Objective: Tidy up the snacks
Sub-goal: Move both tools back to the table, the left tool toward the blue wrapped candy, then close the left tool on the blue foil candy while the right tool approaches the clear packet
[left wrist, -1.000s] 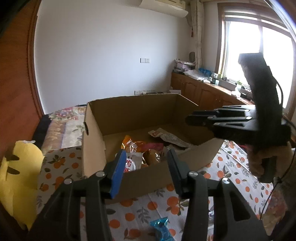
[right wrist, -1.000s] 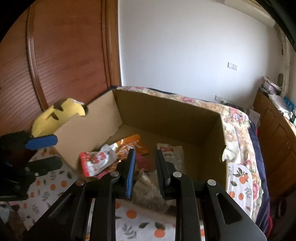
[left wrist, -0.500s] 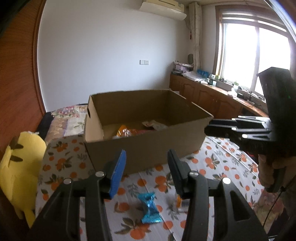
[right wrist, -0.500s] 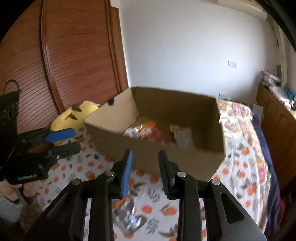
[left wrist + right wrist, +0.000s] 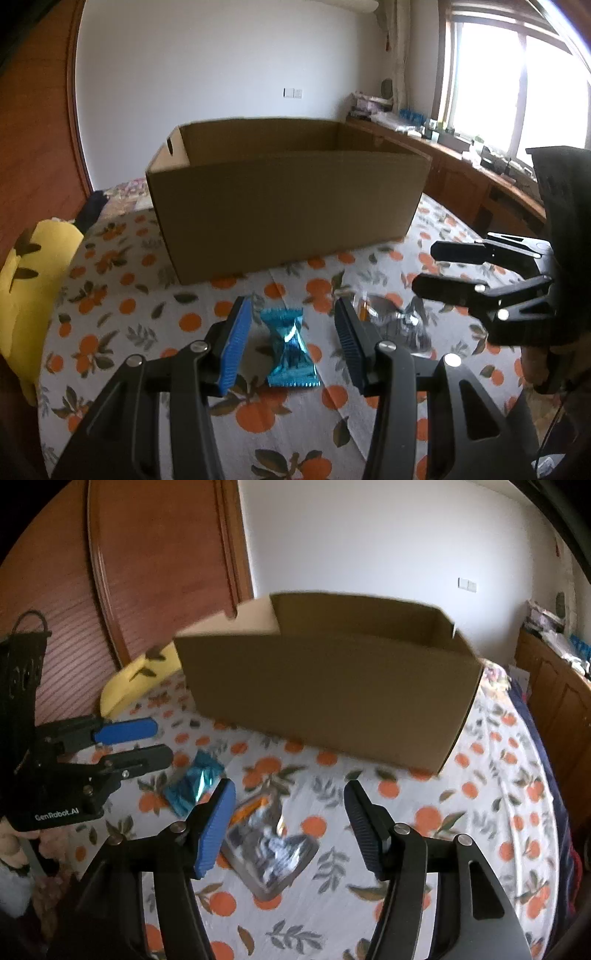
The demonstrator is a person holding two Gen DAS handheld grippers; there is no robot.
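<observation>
Both mine wide, empty. Left gripper (image 5: 291,341) straddles blue packet (image 5: 290,350) mid-tablecloth (image 5: 122,332), before box (image 5: 288,206). Right gripper (image 5: 290,827) over silver packet (image 5: 271,845). Risk: slick foil squirts out; grippers collide, packets near each other.

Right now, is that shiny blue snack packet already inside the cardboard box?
No, the blue snack packet lies on the orange-print tablecloth, in front of the cardboard box, between the open left hand-held gripper's fingers.
</observation>
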